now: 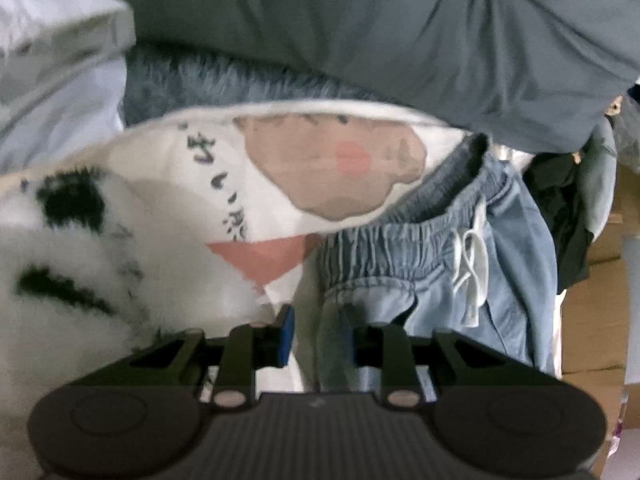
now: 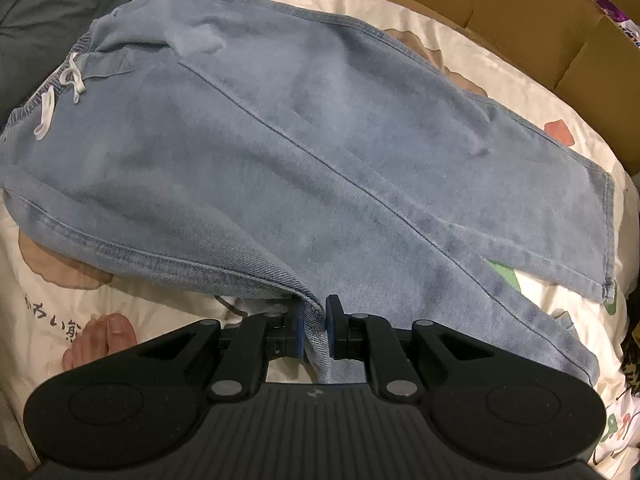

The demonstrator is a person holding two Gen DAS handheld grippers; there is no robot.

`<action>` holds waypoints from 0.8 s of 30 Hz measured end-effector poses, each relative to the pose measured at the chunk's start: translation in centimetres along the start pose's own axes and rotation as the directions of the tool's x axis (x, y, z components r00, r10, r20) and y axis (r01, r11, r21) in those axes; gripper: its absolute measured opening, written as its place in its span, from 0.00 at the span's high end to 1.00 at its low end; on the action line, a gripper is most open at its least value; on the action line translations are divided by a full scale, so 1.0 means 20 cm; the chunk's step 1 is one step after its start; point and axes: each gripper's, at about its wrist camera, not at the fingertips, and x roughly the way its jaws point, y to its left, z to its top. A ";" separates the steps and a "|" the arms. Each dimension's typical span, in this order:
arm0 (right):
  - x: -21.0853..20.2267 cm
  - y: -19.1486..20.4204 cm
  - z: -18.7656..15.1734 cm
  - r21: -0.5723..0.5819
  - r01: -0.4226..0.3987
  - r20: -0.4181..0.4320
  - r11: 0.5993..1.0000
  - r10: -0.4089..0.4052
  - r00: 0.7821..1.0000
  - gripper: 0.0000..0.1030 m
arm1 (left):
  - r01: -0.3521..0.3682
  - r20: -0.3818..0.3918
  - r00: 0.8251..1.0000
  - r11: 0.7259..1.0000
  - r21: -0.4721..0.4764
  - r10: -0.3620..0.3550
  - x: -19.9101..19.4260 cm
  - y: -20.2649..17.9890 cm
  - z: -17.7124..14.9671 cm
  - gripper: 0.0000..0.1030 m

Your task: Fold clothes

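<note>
While the light blue jeans (image 2: 320, 128) are lying spread out on a cream bed sheet (image 2: 500, 76) with cartoon pictures on it, the right gripper (image 2: 314, 330) is pinching a fold of the denim between its two blue pads (image 2: 298, 330). The cloth is sitting tight in the narrow gap, so this gripper is closed on the jeans near the edge closest to the camera. The waistband with its white drawstring (image 2: 60, 92) is lying far off at the top left, and one leg is stretching out toward the right, ending in a hem. Bare toes (image 2: 106, 338) are resting on the sheet just left of the right gripper. Brown cardboard boxes (image 2: 520, 12) are standing beyond the bed. In the left wrist view, the left gripper (image 1: 320, 334) is pointing at the bunched waistband of the jeans (image 1: 400, 240), and a strip of cloth is running between its fingers. Its jaws are standing a little apart, and it is hard to tell if they are squeezing the cloth. A fluffy white thing with black marks (image 1: 100, 260) is sitting at the left, and a grey-green blanket (image 1: 400, 32) is lying across the top.
</note>
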 end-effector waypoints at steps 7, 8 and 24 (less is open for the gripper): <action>0.01 -0.01 0.00 0.008 -0.009 -0.012 1.000 0.009 1.000 0.91 | 0.048 0.002 0.999 0.998 -0.041 -0.048 0.02 0.01 -0.01 0.74; 0.01 -0.01 0.00 0.007 -0.010 -0.013 1.000 0.010 1.000 0.91 | 0.057 0.006 0.998 0.997 -0.046 -0.057 0.02 0.01 -0.01 0.74; 0.03 0.00 0.00 -0.004 -0.011 -0.019 1.000 0.010 1.000 0.91 | 0.104 0.030 0.994 0.991 -0.082 -0.102 0.01 0.00 -0.01 0.58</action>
